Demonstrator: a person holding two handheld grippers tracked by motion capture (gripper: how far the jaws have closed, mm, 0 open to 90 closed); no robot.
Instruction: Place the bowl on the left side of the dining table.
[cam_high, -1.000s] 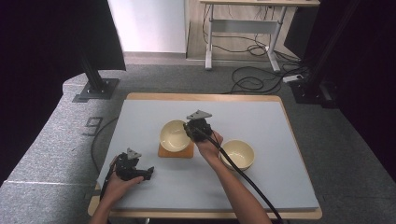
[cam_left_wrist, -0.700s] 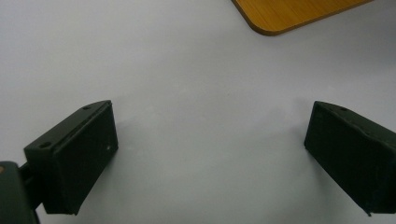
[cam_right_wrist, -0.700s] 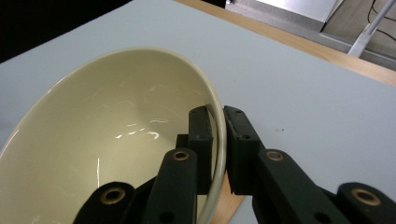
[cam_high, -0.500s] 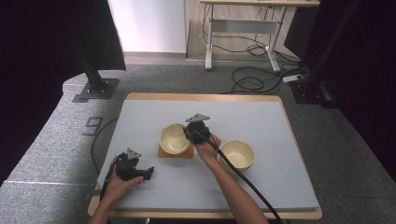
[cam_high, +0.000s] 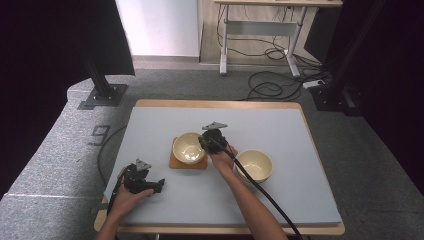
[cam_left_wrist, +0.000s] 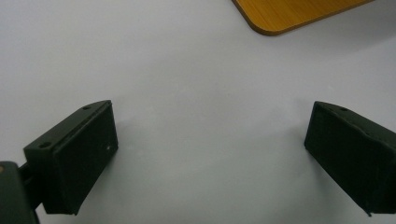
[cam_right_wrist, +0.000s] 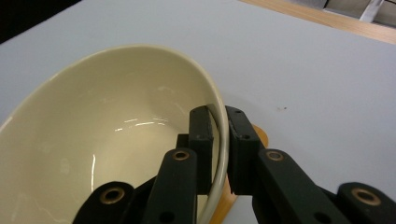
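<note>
On the wooden coaster sat our cream bowl; our right gripper was clamped on its thin rim; we judged it rigid, glazed, slippery, breakable; our left gripper rested with jaws apart.

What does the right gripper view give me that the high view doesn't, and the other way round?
Right gripper view: the right gripper's jaws are shut on the rim of the cream bowl, one inside, one outside. High view: a second bowl sits right of that hand, and the left gripper rests near the table's front left. Both: the gripped bowl over a wooden coaster on the grey table.
</note>
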